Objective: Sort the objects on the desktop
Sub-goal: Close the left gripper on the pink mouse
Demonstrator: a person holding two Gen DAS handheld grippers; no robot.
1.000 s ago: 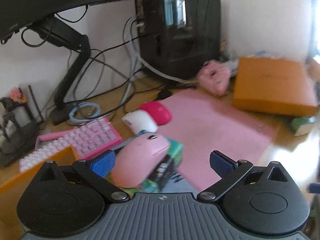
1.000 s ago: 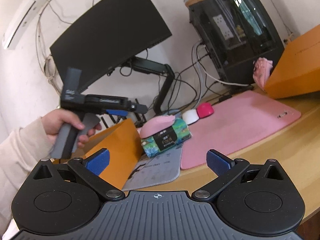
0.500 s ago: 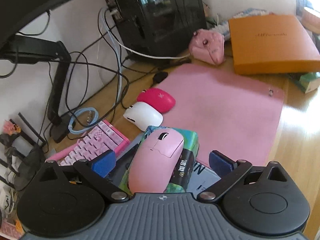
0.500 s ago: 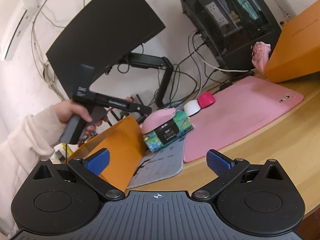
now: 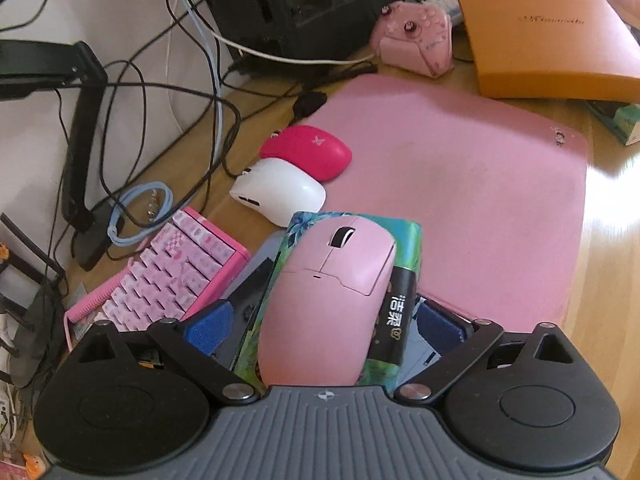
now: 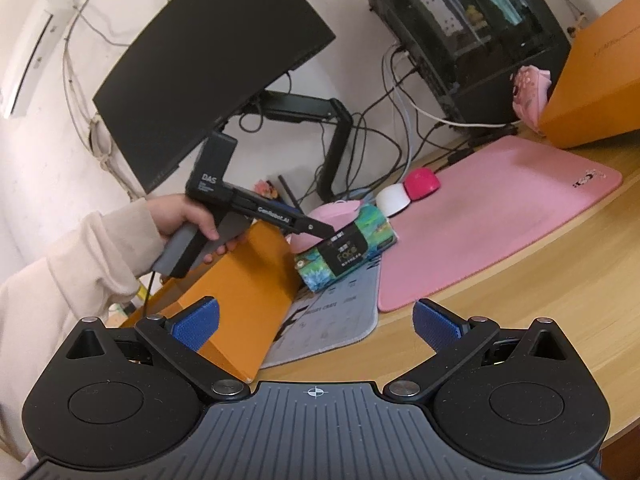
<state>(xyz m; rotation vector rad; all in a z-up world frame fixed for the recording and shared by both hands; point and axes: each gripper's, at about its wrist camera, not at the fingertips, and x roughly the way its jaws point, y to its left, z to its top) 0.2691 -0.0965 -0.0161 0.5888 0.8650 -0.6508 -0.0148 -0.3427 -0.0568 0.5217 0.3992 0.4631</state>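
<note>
On top of the green tissue pack (image 5: 404, 236) lies the pale pink mouse (image 5: 328, 304), right between the wide-apart pads of my left gripper (image 5: 326, 326); its jaws have just been narrowing a little, but neither pad touches the mouse. The pack sits on a grey mat (image 6: 336, 320) beside the pink desk mat (image 5: 460, 184). Just past it lie a white mouse (image 5: 278, 192) and a magenta mouse (image 5: 306, 152), touching. My right gripper (image 6: 316, 320) hangs open over the desk edge, holding nothing.
</note>
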